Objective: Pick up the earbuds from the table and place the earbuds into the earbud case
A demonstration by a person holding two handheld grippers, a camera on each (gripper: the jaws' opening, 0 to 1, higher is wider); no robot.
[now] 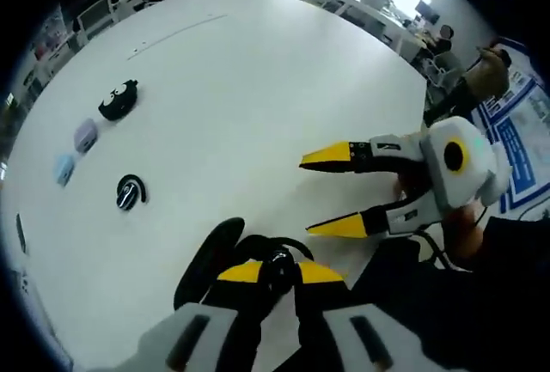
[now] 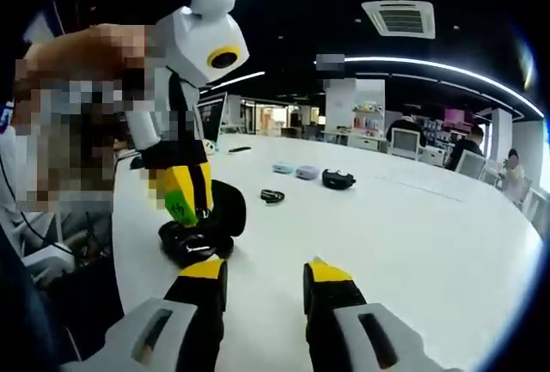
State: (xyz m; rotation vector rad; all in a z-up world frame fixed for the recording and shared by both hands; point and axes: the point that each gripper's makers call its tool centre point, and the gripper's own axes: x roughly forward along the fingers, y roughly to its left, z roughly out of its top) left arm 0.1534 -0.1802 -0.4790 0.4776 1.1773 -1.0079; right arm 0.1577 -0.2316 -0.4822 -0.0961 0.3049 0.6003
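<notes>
Left tongs [image 1: 277,271] clamped an earbud [image 1: 277,267] above the open earbud case [image 1: 215,256] near the table [image 1: 258,106] edge — right tongs [image 2: 262,279] apart.

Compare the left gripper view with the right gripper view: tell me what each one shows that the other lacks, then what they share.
The left gripper view looks down on the table, with the right gripper lying open at the table edge. The right gripper view adds the room: a ceiling vent, monitors and the left gripper descending onto the open black earbud case. Shared: the white table, the case, a lone black earbud, and two pale cases.
</notes>
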